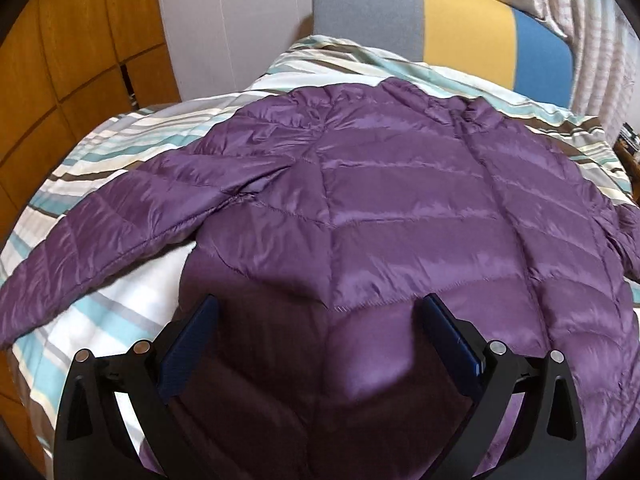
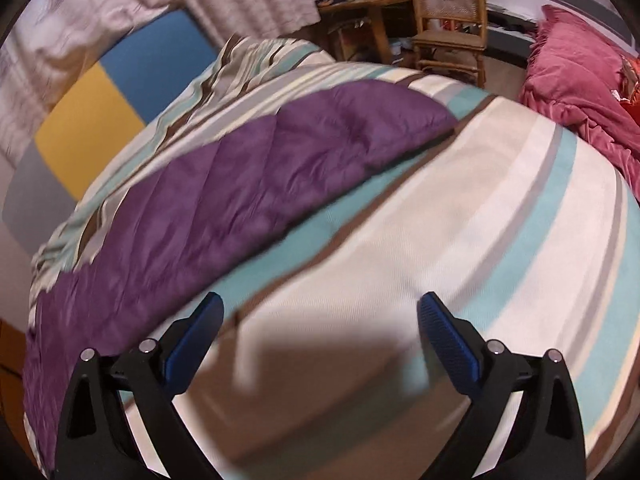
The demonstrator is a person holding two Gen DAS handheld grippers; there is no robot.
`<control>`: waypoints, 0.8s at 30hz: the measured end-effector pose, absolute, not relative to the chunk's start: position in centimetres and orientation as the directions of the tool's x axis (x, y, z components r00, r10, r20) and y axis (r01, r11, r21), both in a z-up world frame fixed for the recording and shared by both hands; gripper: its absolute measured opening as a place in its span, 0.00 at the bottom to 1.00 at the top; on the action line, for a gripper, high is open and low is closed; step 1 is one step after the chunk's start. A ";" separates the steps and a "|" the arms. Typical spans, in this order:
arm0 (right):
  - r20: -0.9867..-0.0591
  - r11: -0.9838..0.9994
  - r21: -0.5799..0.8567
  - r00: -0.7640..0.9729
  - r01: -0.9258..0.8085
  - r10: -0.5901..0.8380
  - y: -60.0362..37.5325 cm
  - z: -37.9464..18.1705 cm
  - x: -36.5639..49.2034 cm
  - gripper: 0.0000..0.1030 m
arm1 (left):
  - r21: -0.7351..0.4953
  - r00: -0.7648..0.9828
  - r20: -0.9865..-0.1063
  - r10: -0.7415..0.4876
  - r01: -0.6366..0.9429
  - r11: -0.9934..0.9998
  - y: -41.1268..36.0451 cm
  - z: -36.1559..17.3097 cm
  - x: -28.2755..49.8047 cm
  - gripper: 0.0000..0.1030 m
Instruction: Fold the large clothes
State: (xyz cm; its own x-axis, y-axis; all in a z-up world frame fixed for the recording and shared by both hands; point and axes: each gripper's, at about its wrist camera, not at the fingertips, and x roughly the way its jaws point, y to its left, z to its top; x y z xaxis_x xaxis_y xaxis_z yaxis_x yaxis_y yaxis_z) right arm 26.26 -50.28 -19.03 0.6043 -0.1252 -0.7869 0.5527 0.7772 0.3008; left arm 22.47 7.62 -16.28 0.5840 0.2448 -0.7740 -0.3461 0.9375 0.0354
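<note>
A purple quilted down jacket (image 1: 392, 208) lies spread flat on a striped bed cover (image 1: 120, 308), its collar toward the headboard and one sleeve (image 1: 104, 232) stretched out to the left. My left gripper (image 1: 320, 308) hovers open over the jacket's lower hem, with nothing between its blue pads. In the right wrist view the jacket's other sleeve (image 2: 248, 184) runs diagonally across the bed cover (image 2: 500, 220). My right gripper (image 2: 320, 308) stands open above the bare cover, to the right of that sleeve and apart from it.
A headboard (image 1: 464, 28) in grey, yellow and blue blocks stands at the bed's far end. Wooden wardrobe doors (image 1: 80, 52) are on the left. A pink quilt (image 2: 580, 92), a wooden chair (image 2: 448, 24) and a cluttered desk (image 2: 360, 4) lie beyond the bed's right side.
</note>
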 end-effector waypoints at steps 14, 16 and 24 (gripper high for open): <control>-0.748 0.639 0.356 0.617 0.682 -0.243 -55.3 -19.1 31.8 0.78 | 0.053 0.531 -0.797 0.288 -0.413 0.909 9.7 -17.9 24.1 0.97; -0.740 0.652 0.325 0.614 0.685 -0.277 -55.5 -19.0 32.6 0.65 | 0.069 0.526 -0.796 0.299 -0.412 0.908 9.5 -18.0 24.2 0.97; -0.706 0.753 0.237 0.641 0.614 -0.300 -54.1 -18.4 34.5 0.15 | 0.070 0.520 -0.800 0.298 -0.413 0.908 9.5 -18.2 24.4 0.97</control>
State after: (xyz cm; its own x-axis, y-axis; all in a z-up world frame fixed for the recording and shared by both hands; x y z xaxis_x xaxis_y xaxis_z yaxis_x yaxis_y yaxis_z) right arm 34.45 -54.11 -18.35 0.6411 -0.3005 -0.7061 0.6138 0.7531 0.2368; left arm 24.38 9.51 -18.22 0.5203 0.2983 -0.8002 -0.4127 0.9082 0.0702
